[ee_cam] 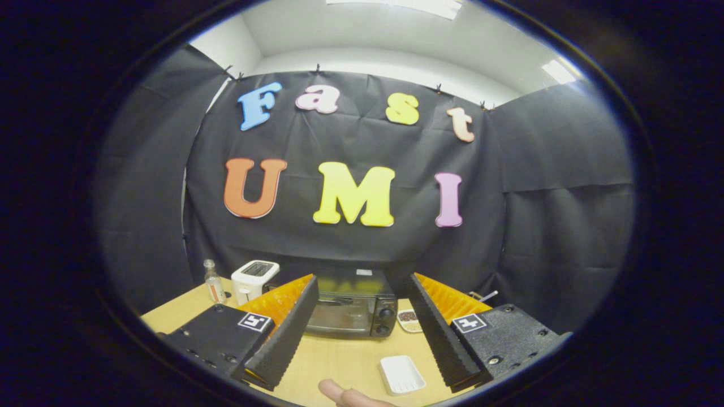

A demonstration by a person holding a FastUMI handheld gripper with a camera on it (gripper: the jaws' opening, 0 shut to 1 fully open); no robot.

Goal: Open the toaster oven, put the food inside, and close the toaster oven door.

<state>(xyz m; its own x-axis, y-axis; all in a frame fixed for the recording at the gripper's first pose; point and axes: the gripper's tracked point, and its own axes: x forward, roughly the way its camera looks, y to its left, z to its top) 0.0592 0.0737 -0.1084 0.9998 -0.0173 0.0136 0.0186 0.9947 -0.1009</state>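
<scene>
Fingers wide apart, holding nothing, w/ the oven ahead.
The gripper [362,339] is hovering over the light wooden bench [339,362]. The black boxy toaster oven [352,310] is sitting beyond the fingers, door shut. A small white rectangular tray [401,374] is lying between the fingers, nr the right one. A white toaster [253,278] & a little clear bottle [213,282] are standing left of the oven.

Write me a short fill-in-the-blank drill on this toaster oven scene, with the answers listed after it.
1. The toaster oven door is ____.
2. The gripper fingers stand ____, with nothing held between them.
3. The white tray on the wooden table lies ____ the fingers.
4. Left of the toaster oven stands a white ____, with a small bottle beside it.

Answers: closed; open; between; toaster
</scene>
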